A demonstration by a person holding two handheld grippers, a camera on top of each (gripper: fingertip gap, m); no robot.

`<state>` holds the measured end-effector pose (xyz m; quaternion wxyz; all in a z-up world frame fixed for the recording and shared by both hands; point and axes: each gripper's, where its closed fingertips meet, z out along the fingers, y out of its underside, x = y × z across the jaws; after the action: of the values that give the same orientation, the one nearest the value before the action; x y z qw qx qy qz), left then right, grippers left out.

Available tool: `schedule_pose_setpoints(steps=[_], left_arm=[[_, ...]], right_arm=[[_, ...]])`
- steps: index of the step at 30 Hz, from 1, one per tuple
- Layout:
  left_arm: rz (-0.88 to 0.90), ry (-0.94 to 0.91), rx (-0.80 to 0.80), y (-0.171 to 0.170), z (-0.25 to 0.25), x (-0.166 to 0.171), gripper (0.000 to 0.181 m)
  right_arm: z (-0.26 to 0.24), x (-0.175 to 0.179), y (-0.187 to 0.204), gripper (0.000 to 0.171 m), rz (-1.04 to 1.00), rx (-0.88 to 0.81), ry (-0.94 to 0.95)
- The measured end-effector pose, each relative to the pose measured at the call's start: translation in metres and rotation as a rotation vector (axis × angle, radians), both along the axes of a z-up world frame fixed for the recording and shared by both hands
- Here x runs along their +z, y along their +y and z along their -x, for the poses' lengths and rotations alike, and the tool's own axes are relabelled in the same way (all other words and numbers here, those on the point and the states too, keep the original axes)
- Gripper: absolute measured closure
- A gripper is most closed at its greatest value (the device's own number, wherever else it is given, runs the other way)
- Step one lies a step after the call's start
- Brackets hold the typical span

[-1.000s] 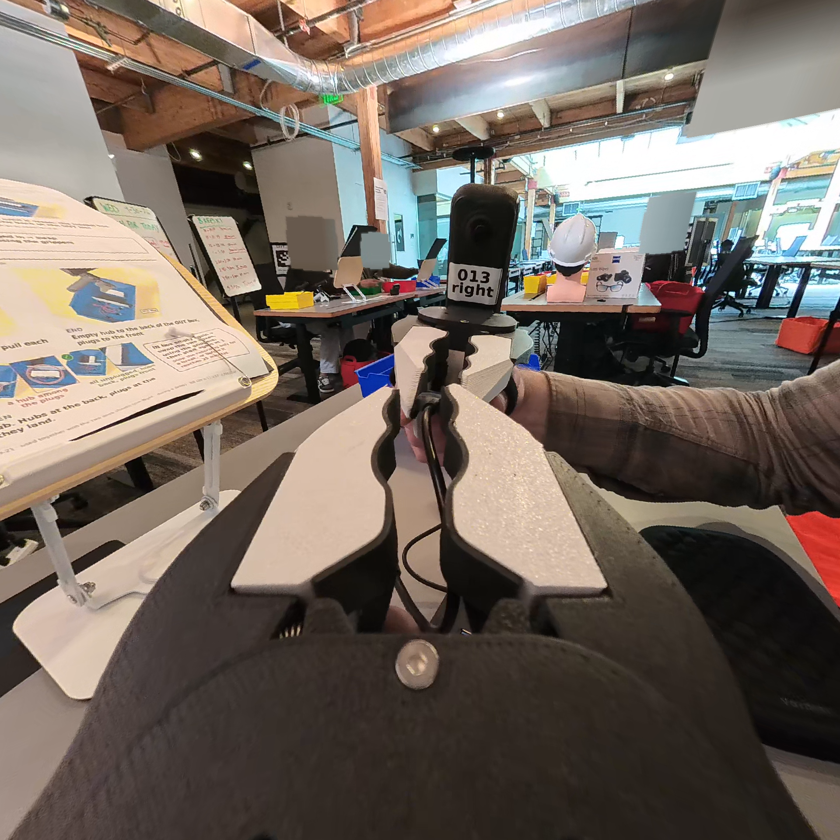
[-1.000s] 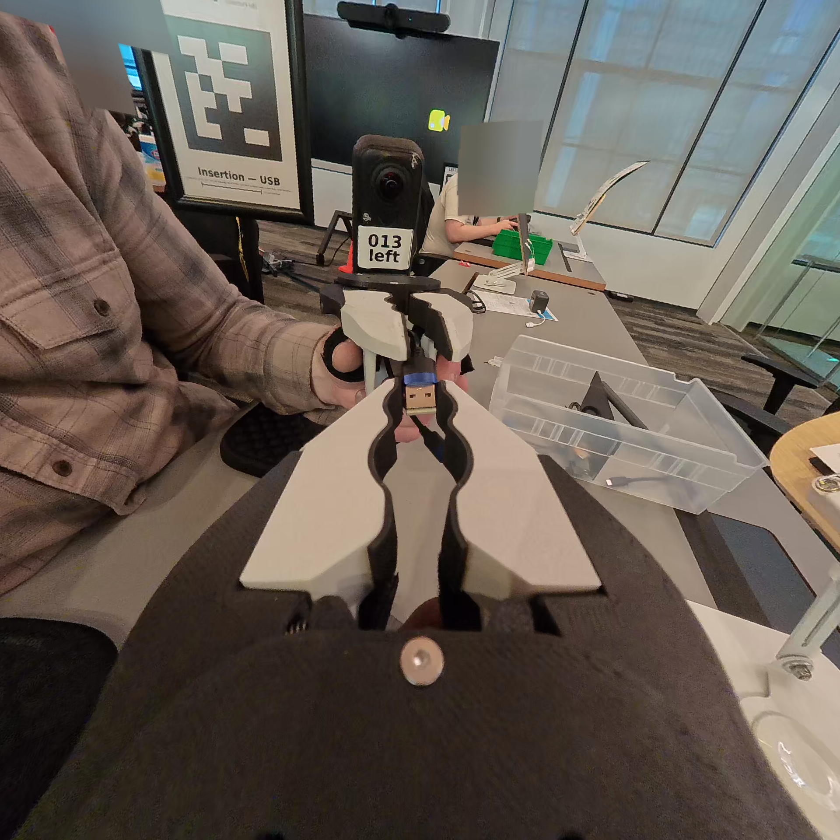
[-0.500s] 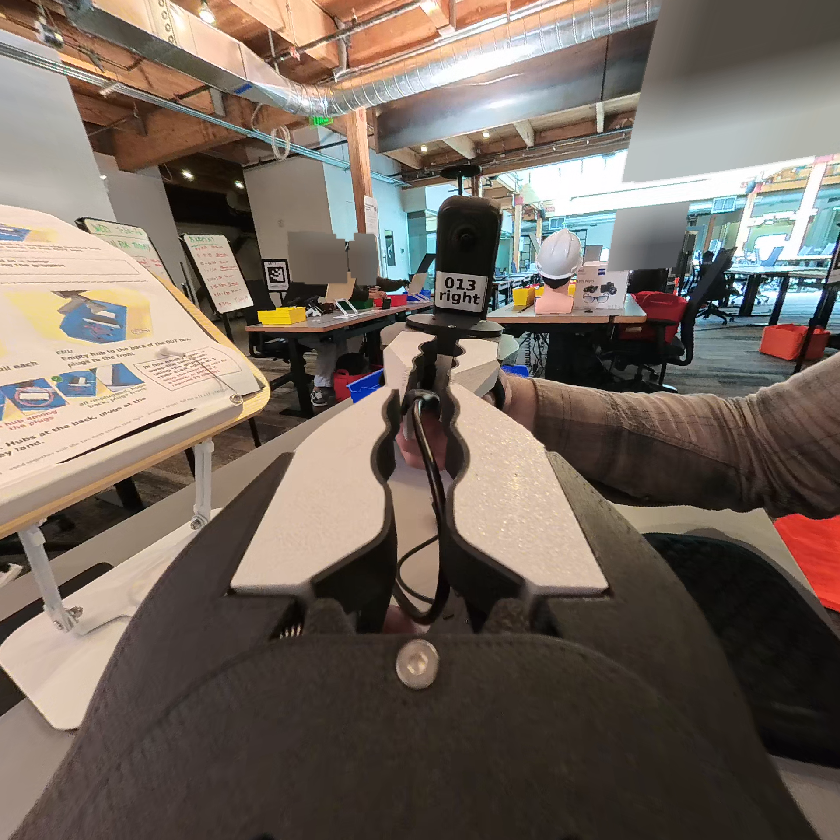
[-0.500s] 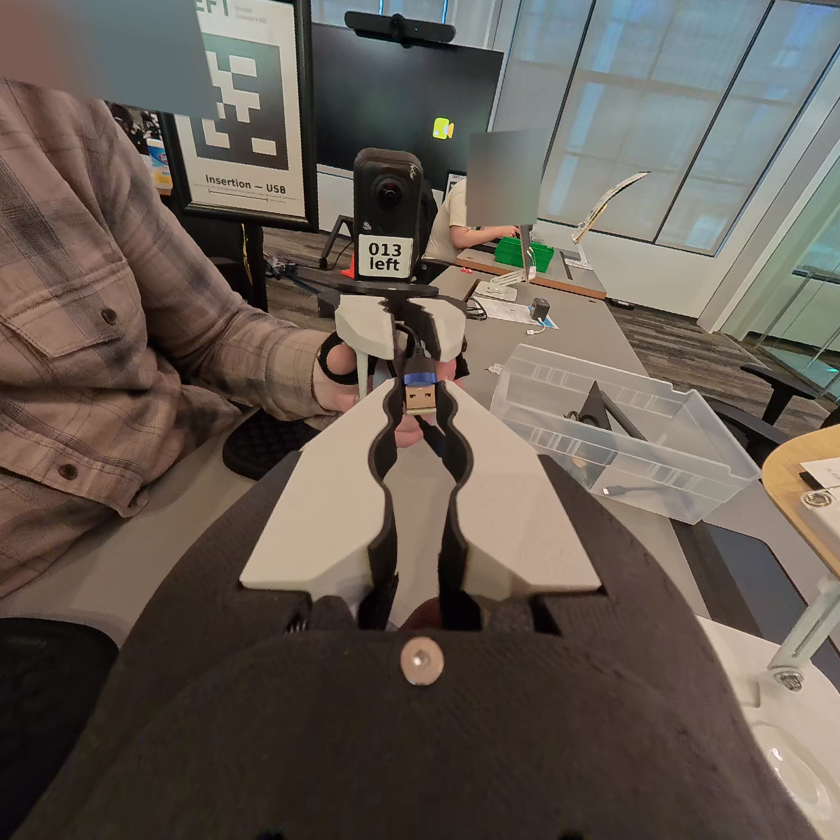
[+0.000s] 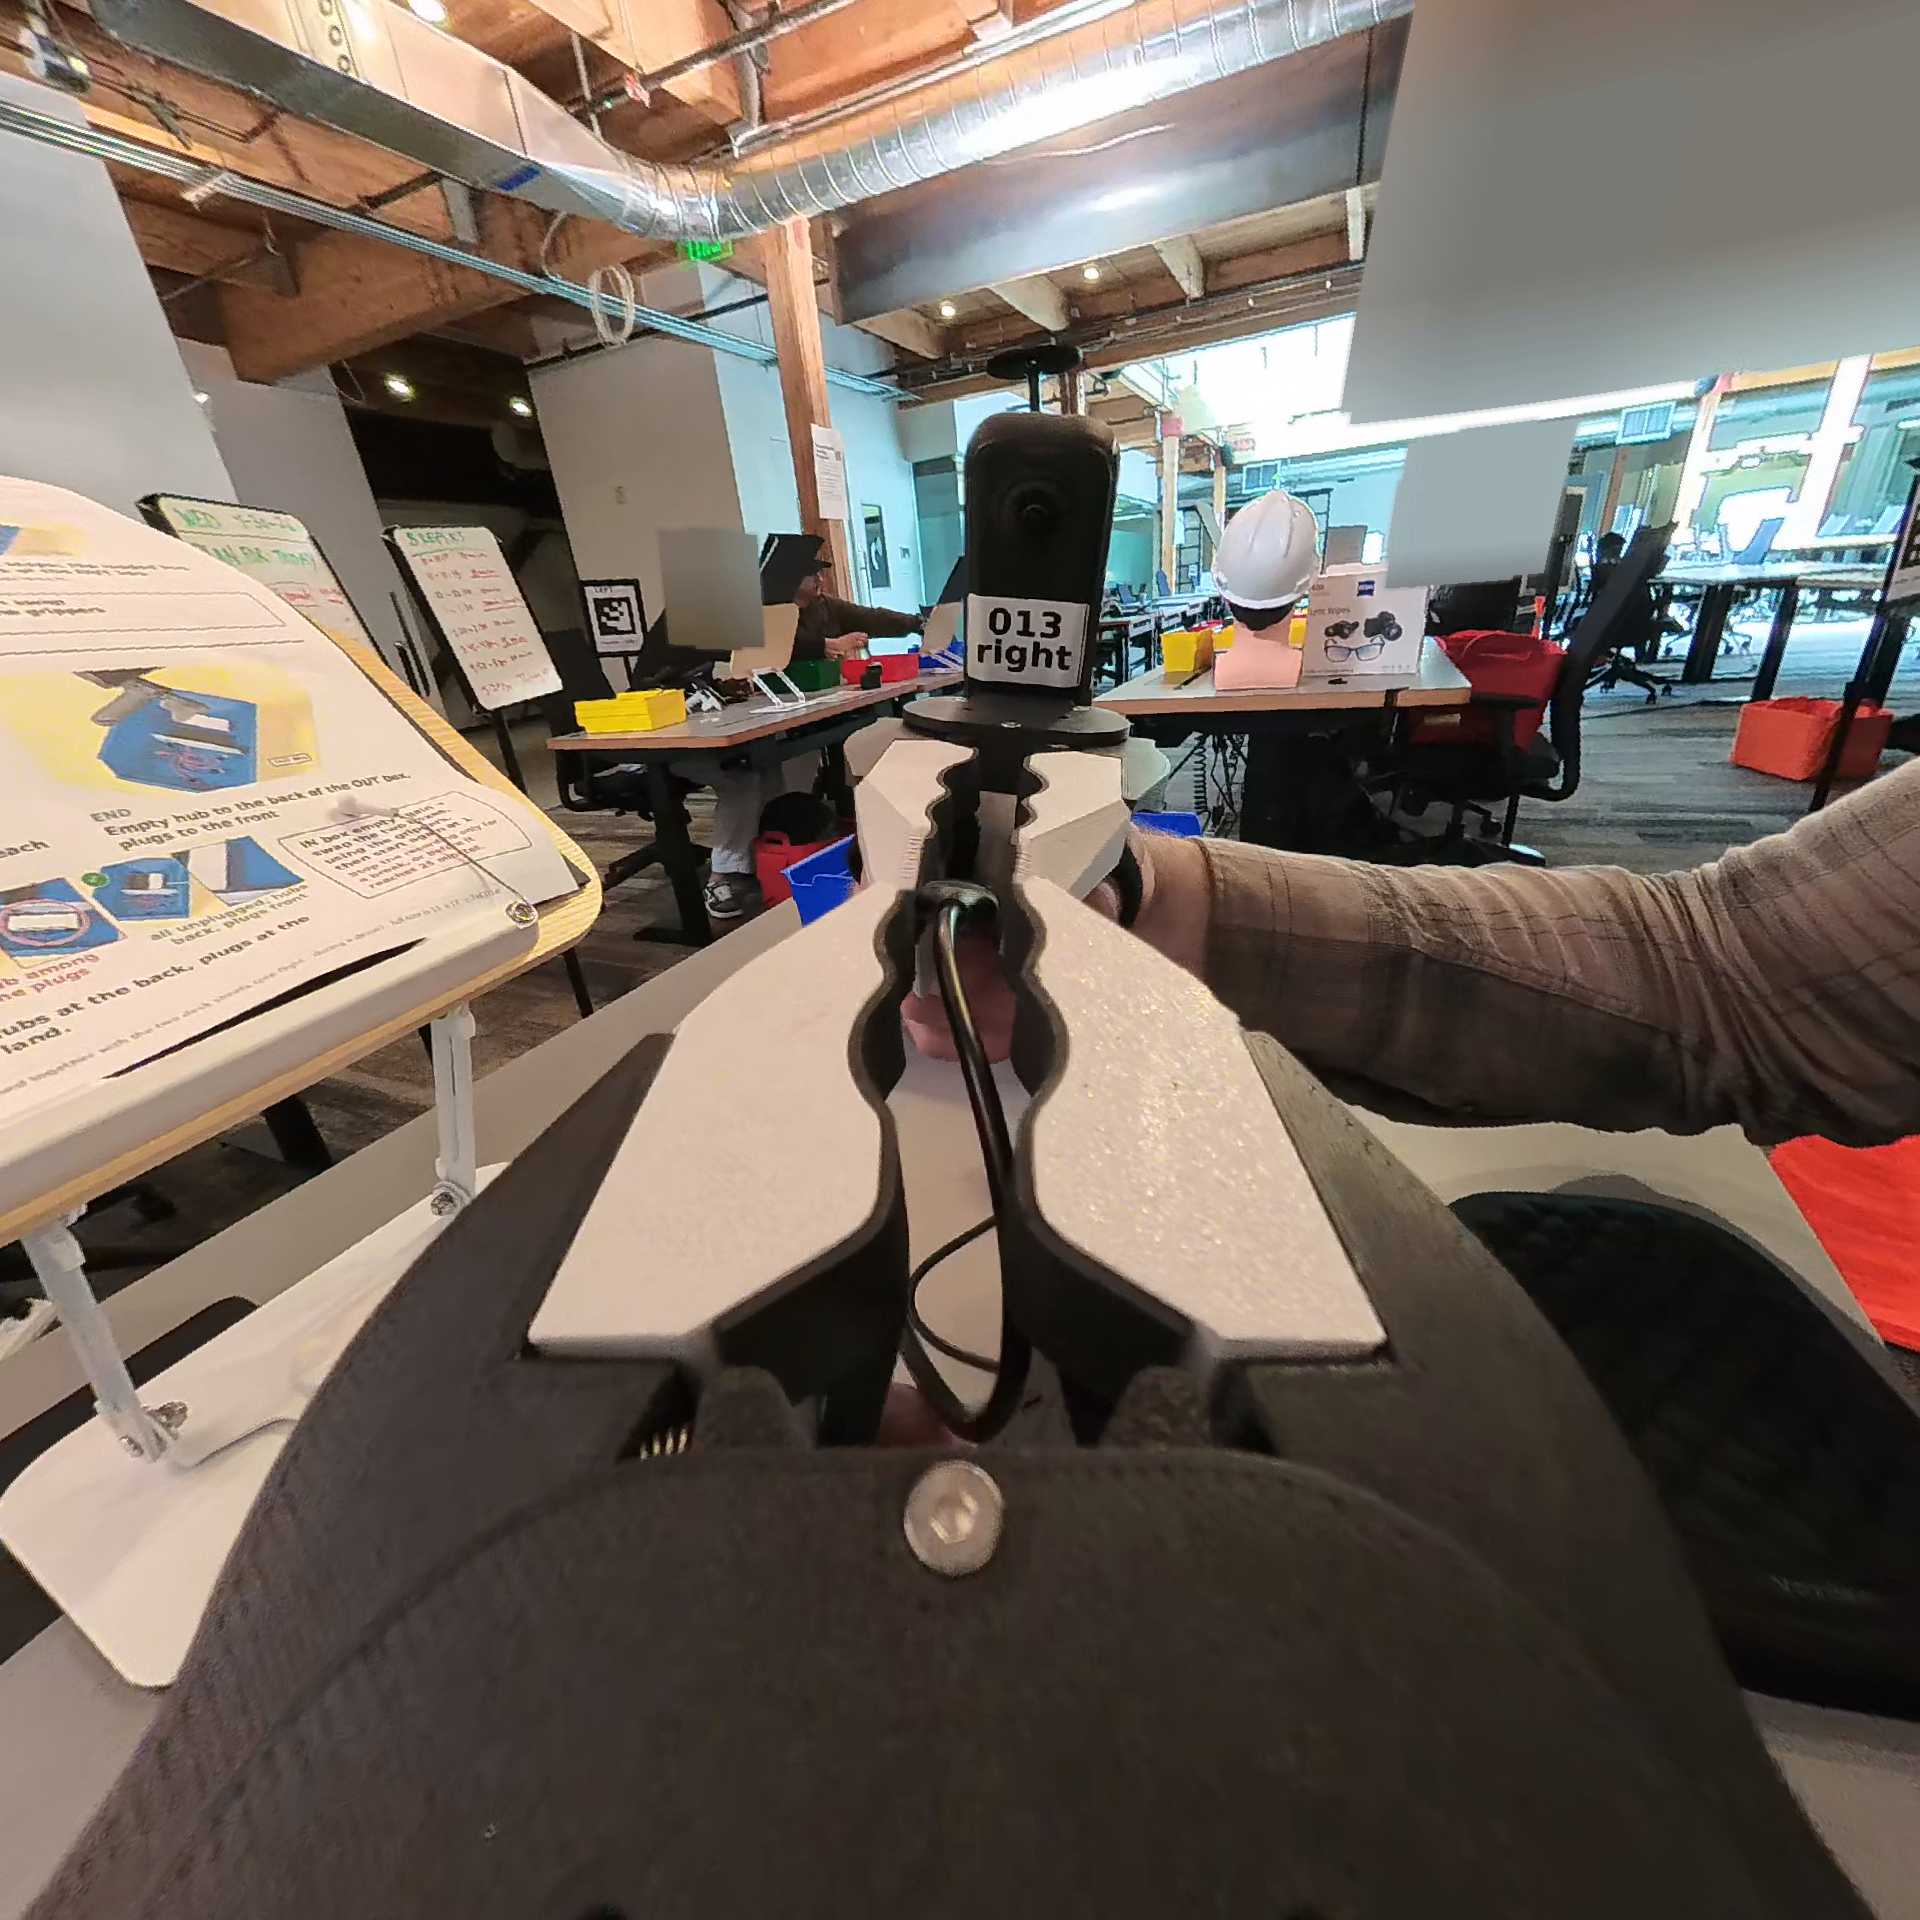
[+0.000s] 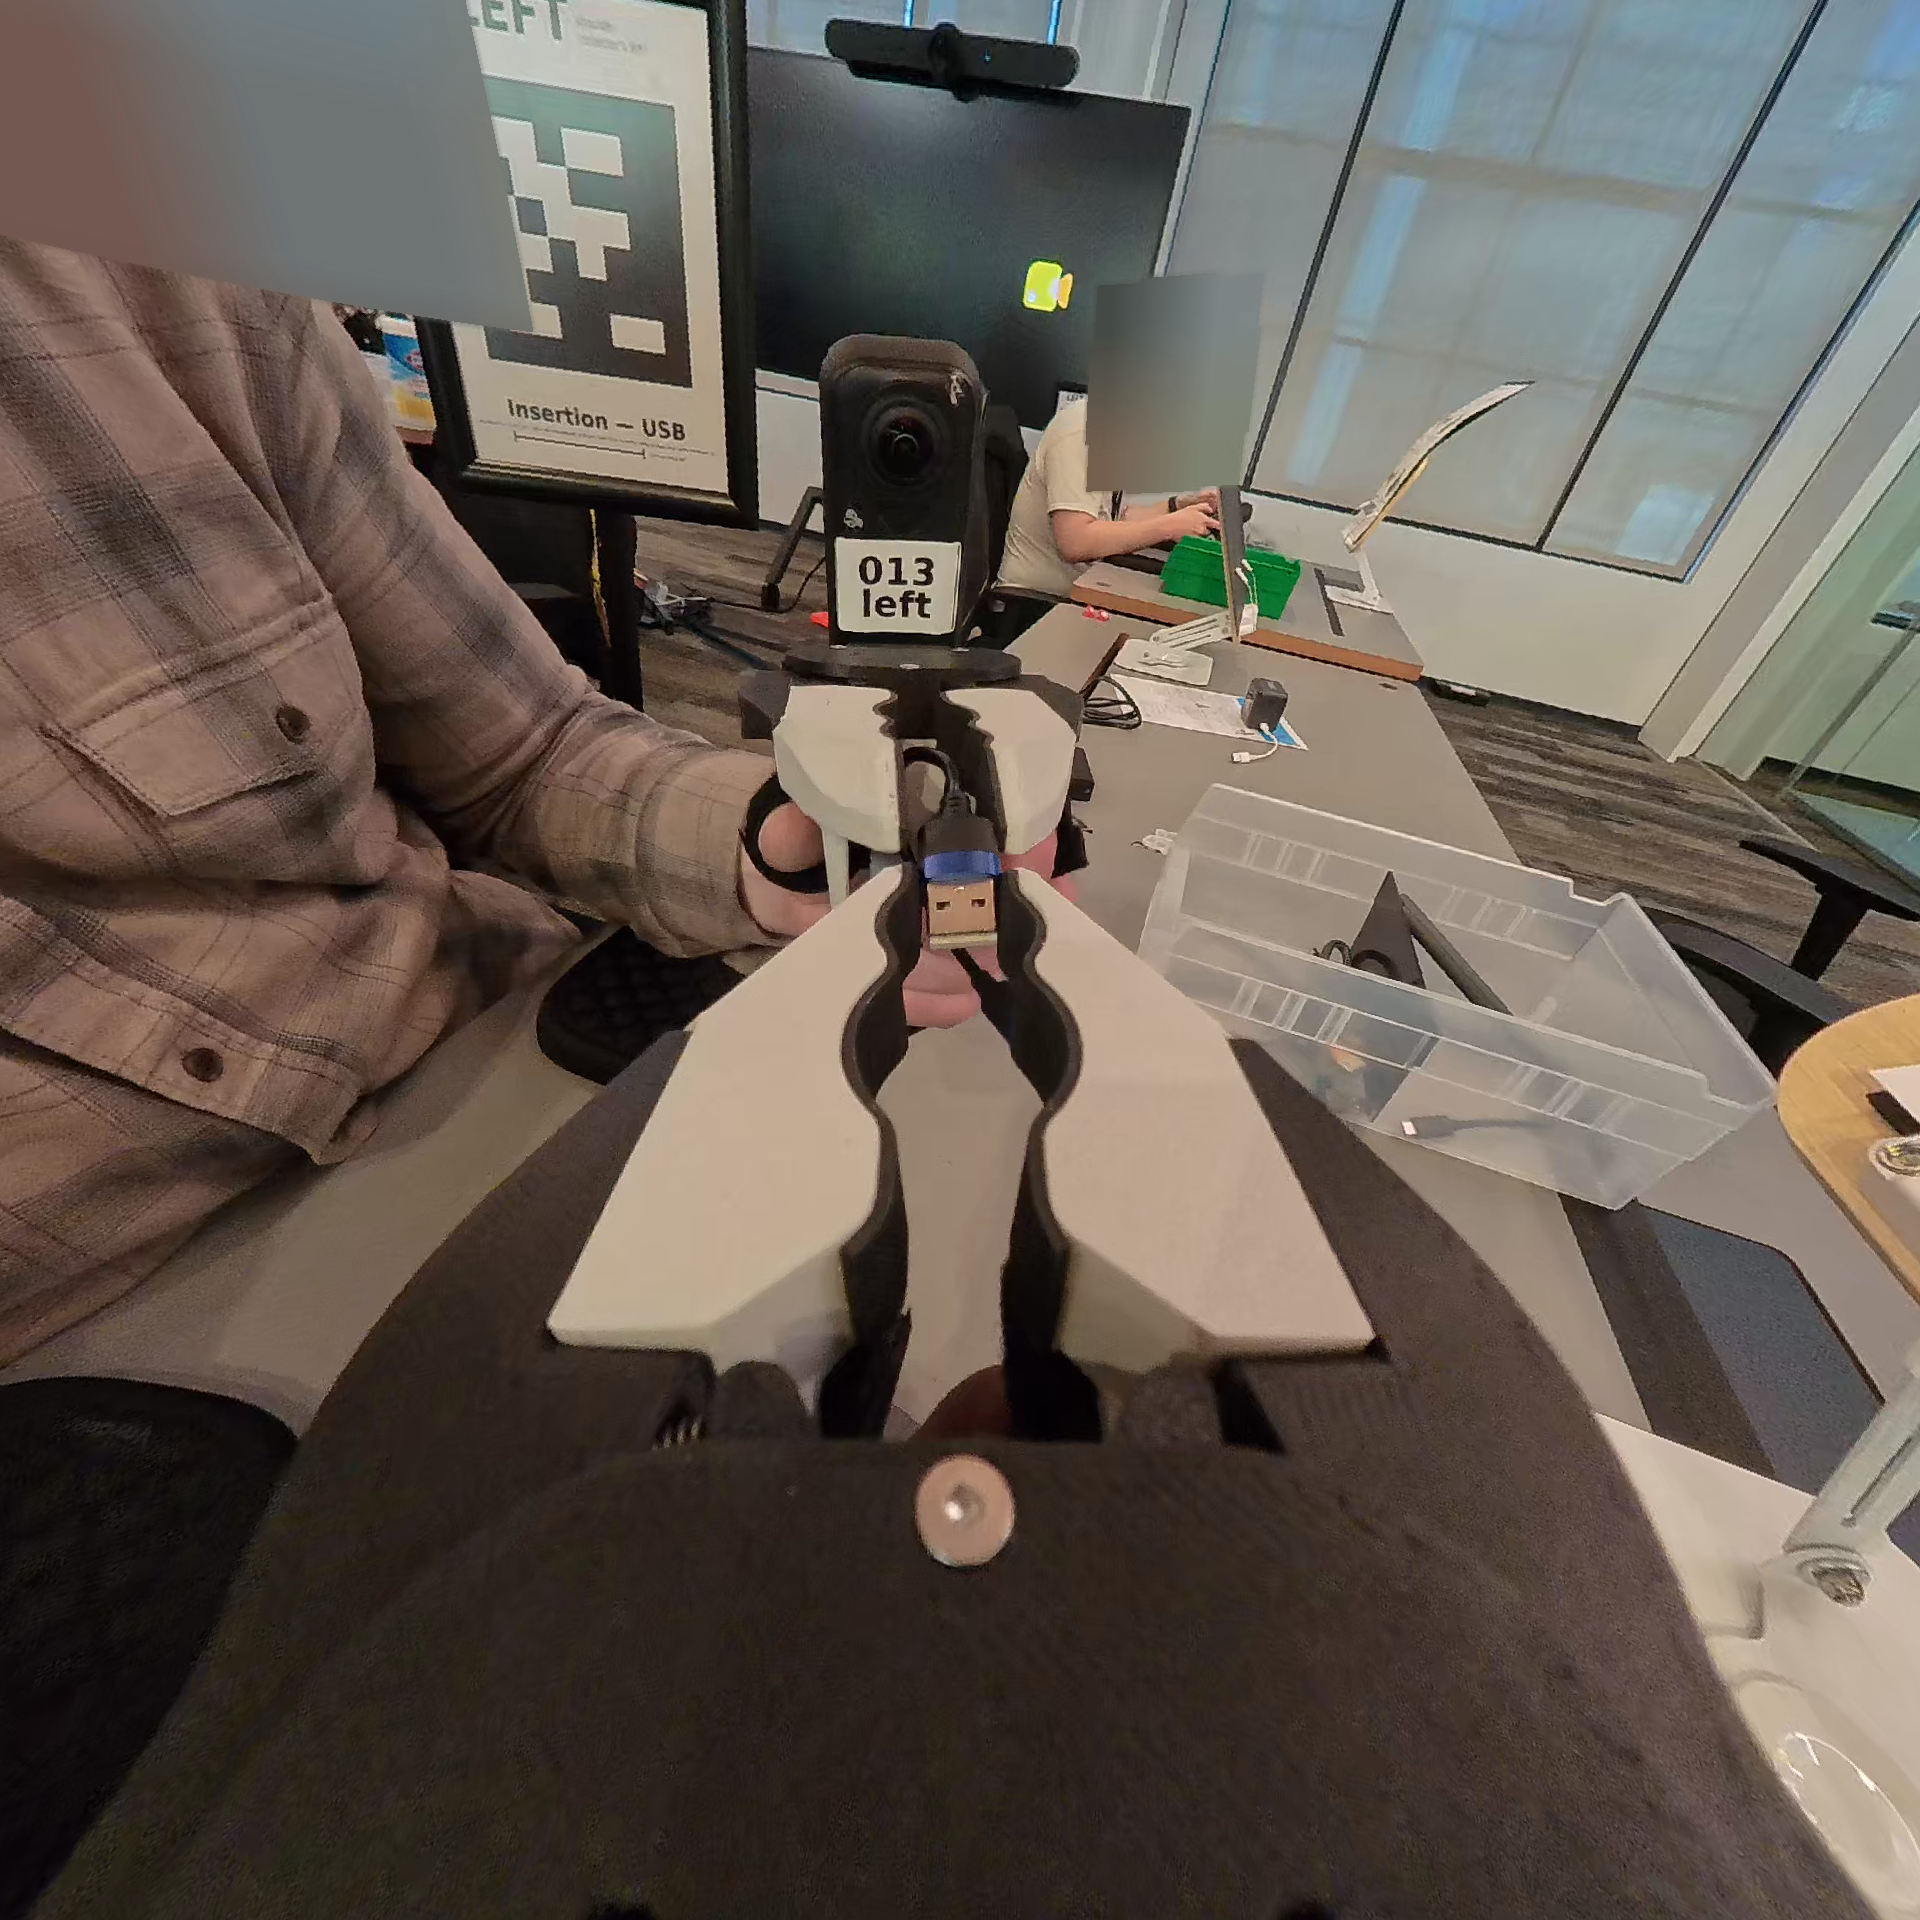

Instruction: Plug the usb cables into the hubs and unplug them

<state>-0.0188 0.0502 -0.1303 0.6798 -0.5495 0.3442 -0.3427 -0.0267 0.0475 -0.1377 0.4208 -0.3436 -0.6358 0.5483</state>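
The left gripper (image 5: 956, 920) is clamping the USB cable's (image 5: 971, 1091) plug; the right gripper (image 6: 961, 914), jaws slightly apart, is facing it above a grey table (image 6: 1340, 769) holding a clear bin (image 6: 1621, 1070) in an open office.

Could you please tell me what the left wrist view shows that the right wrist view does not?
Only the left wrist view shows the instruction sheet on its stand and a white hard hat. Only the right wrist view shows the metal end of the USB plug and a clear plastic bin. Both show the black cable, a plaid sleeve, and the left gripper facing the right gripper.
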Motion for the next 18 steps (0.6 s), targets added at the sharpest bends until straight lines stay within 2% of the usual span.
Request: schedule_pose_setpoints(steps=[18], left_arm=[[-0.019, 0.009, 0.026, 0.0011, -0.0018, -0.0027, 0.166]], right_arm=[[0.0021, -0.0013, -0.0021, 0.158, 0.011, 0.021, -0.014]])
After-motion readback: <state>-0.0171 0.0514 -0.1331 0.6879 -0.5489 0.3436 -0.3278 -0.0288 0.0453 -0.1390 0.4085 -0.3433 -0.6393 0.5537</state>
